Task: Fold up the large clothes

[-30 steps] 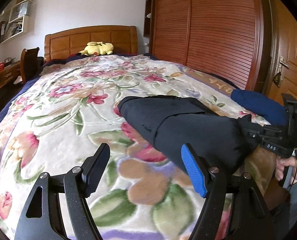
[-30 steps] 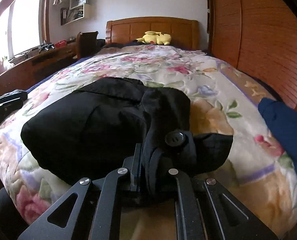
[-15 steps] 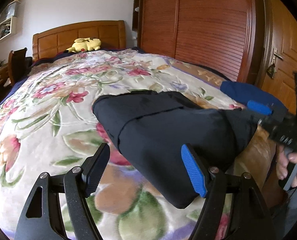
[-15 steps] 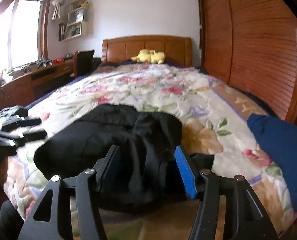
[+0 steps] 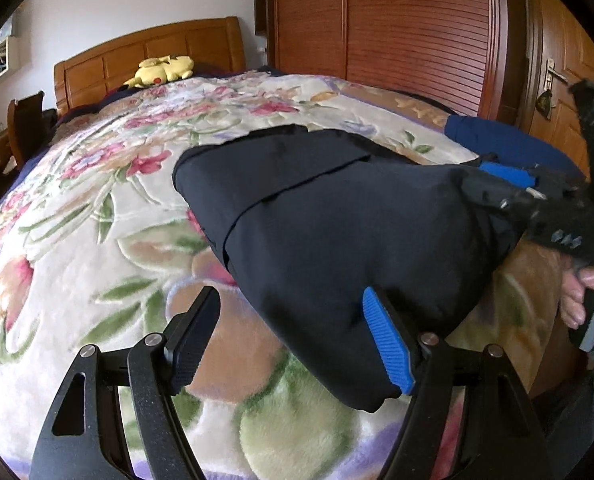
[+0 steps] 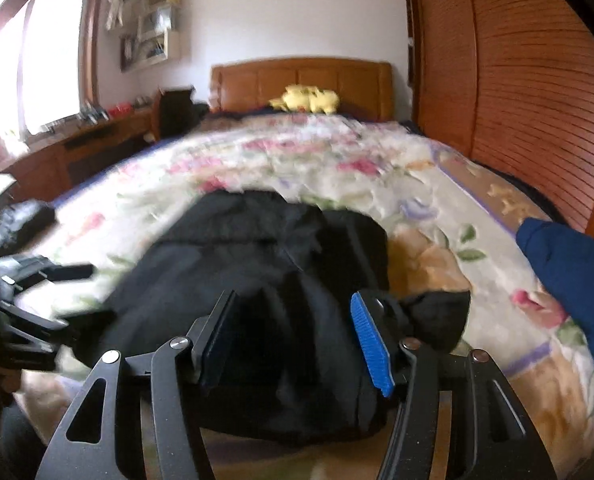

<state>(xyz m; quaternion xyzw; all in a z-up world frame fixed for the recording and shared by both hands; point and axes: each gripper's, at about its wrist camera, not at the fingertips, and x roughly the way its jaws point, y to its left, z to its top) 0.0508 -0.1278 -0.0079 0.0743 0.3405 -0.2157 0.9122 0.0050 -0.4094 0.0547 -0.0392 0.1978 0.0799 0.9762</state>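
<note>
A black garment (image 5: 337,220), folded into a thick bundle, lies on the floral bedspread (image 5: 97,240) near the foot of the bed. My left gripper (image 5: 291,336) stands open low over the bedspread, and its blue pad (image 5: 385,344) is against the bundle's near corner. At the bundle's far end a hand holds my right gripper (image 5: 497,186). In the right wrist view the right gripper (image 6: 293,340) is open, with the black garment (image 6: 257,280) bunched between and beneath its fingers; the pads do not press it. The left gripper (image 6: 45,242) shows blurred at that view's left edge.
A dark blue garment (image 5: 497,140) lies at the bed's right edge, also seen as a blue garment (image 6: 569,264) from the right wrist. A yellow plush toy (image 5: 161,70) sits by the wooden headboard (image 5: 145,48). Wooden wardrobe doors (image 5: 397,20) line the right side; a desk (image 6: 77,148) stands left.
The right gripper went from shut on a fold of the black garment to open and drew back a little. The left gripper came lower and closer to the bundle's near corner.
</note>
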